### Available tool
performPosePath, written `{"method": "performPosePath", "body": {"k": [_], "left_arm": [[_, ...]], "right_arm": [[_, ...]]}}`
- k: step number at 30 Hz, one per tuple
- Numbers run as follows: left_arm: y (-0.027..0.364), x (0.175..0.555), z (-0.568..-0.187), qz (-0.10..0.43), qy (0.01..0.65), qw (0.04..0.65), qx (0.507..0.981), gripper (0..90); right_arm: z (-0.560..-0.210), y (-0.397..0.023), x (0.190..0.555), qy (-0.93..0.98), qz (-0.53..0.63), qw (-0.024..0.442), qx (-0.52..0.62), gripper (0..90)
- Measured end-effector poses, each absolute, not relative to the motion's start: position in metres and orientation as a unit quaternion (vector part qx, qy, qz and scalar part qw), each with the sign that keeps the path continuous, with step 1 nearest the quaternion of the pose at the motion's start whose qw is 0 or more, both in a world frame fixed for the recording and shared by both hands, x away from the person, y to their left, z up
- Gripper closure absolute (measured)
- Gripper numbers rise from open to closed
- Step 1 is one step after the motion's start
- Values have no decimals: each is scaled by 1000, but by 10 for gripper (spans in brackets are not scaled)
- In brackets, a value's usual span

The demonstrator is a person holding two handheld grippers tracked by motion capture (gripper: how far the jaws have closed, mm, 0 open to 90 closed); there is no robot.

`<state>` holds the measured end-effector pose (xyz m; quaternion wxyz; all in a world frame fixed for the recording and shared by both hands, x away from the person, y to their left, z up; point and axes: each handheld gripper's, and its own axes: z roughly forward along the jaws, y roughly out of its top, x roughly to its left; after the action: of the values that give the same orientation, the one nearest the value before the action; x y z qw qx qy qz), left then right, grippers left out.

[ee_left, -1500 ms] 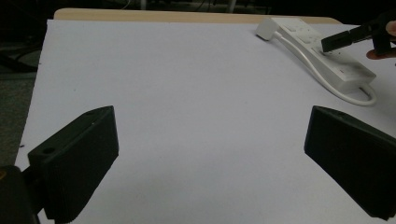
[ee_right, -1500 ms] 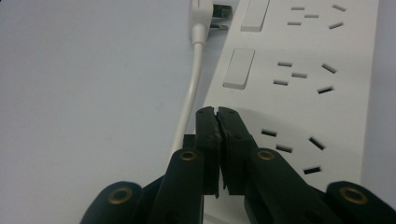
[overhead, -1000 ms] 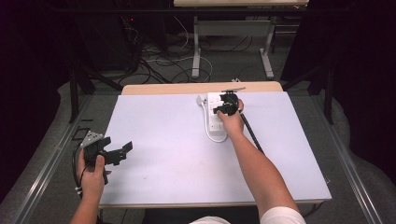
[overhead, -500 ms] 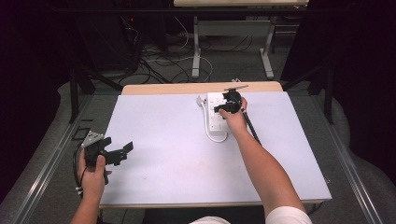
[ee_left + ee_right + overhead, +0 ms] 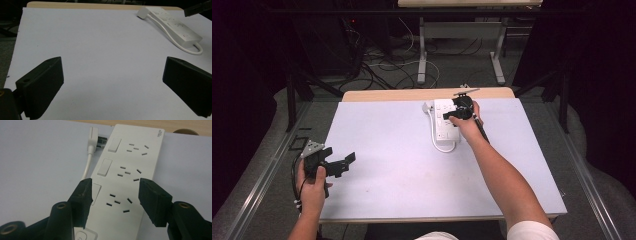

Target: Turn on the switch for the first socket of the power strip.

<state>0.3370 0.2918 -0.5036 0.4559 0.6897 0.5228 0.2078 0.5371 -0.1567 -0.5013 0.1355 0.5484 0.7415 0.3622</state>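
Observation:
A white power strip [image 5: 444,126] lies flat at the far middle of the white table [image 5: 387,150], with its plug [image 5: 93,135] and cord [image 5: 86,170] beside it. My right gripper [image 5: 451,115] hovers just over the strip [image 5: 130,170]. Its jaws have just been opening and now straddle the strip's width, with the pads clear of its sides. My left gripper [image 5: 343,164] rests at the table's near left edge, jaws wide apart [image 5: 112,75] over bare table. From there the strip [image 5: 175,27] lies far off to the right.
A strip of bare wood [image 5: 412,94] shows along the table's far edge. Beyond it are desk legs [image 5: 422,55] and cables on the floor [image 5: 387,67]. Metal rails run along the floor on both sides.
The right hand has shifted slightly over the power strip. The left hand has stayed where it was.

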Motion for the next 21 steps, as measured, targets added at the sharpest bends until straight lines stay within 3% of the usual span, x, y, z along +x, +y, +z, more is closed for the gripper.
{"method": "performPosePath", "body": {"k": [11, 19, 21], "left_arm": [[291, 342, -506, 203, 526, 455, 689, 34], [293, 343, -506, 204, 527, 457, 687, 34], [293, 343, -506, 204, 529, 457, 685, 34]], "right_arm": [[-491, -158, 529, 752, 368, 119, 533, 374], [-488, -151, 525, 749, 373, 122, 533, 145], [-487, -151, 524, 752, 373, 124, 530, 122]]}}
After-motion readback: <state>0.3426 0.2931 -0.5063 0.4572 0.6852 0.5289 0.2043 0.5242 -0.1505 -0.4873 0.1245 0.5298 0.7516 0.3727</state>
